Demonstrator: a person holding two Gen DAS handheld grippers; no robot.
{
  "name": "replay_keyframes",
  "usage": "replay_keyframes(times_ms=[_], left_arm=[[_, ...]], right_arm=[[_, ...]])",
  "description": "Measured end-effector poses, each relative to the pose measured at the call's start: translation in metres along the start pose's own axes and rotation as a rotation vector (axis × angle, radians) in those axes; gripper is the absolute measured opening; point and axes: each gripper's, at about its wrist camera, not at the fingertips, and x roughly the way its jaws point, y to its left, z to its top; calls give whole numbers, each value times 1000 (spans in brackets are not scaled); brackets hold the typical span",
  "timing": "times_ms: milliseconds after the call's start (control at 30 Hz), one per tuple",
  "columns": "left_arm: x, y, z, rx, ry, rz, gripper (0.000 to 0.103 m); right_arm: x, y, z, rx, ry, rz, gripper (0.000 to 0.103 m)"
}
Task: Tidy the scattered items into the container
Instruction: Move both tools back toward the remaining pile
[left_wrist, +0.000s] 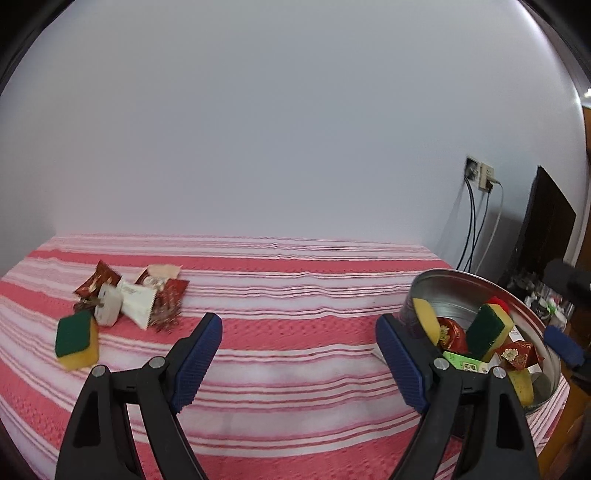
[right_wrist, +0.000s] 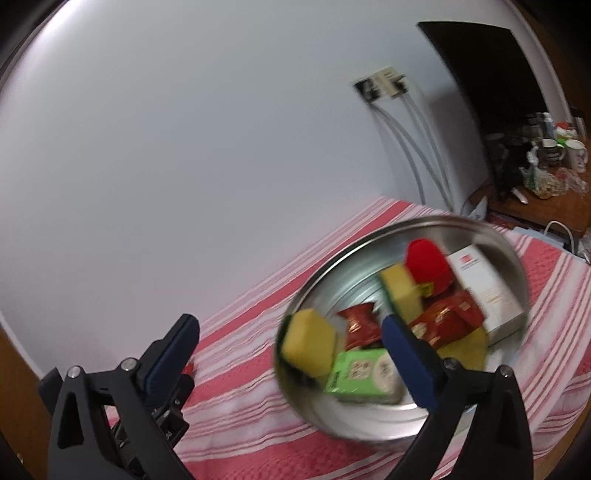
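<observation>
A round metal tin (left_wrist: 491, 291) is seen standing on a red-and-white striped cloth (left_wrist: 280, 354), near the cloth's right end in the left wrist view. Inside the tin are gathered yellow-and-green sponges (right_wrist: 310, 343), red snack packets (right_wrist: 360, 325), a green box (right_wrist: 360, 374), a white box (right_wrist: 487, 291) and a red rounded item (right_wrist: 428, 266). Well apart from the tin, towards the far left of the cloth, a loose pile is left: another sponge (left_wrist: 77, 339), a white plug adapter (left_wrist: 108, 305), a white sachet (left_wrist: 136, 302) and several red packets (left_wrist: 96, 283). The left gripper (left_wrist: 299, 339) is held wide open with nothing between its blue pads, over bare cloth between the pile and the tin. The right gripper (right_wrist: 290, 330) is spread wide and grips nothing; its right finger (right_wrist: 406, 362) is seen across the tin's opening, above the contents, the view being blurred.
</observation>
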Motion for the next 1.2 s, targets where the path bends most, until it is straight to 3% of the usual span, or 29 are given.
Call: replay_keyframes(times_ms=[233,533,700,833,933,1000,1033,1200], left_arm=[[-7,17,-15,-53,19,9,87],[-1,19,-36,-55,61,12,87],[-8,24,-42,-44,50,23,87],[-13,53,-45,-121,78,36,87],[-20,75,-45,-150,78,79,87],[-26,94,-41,-160,72,138,87],[-29,107,-38,-177,63,175,87],[-30,177,-28,-335,84,295,87]], right_arm=[[12,35,-21,-134,44,-2,101],[9,49,-34,-217,-20,-74,101],[15,50,-36,-241,35,-40,101],[24,62,-44,-286,77,3,98],[33,74,-55,-321,127,54,84],[42,83,-64,-347,168,82,69],[48,86,-69,-356,192,92,66],[64,101,-84,-376,235,139,65]])
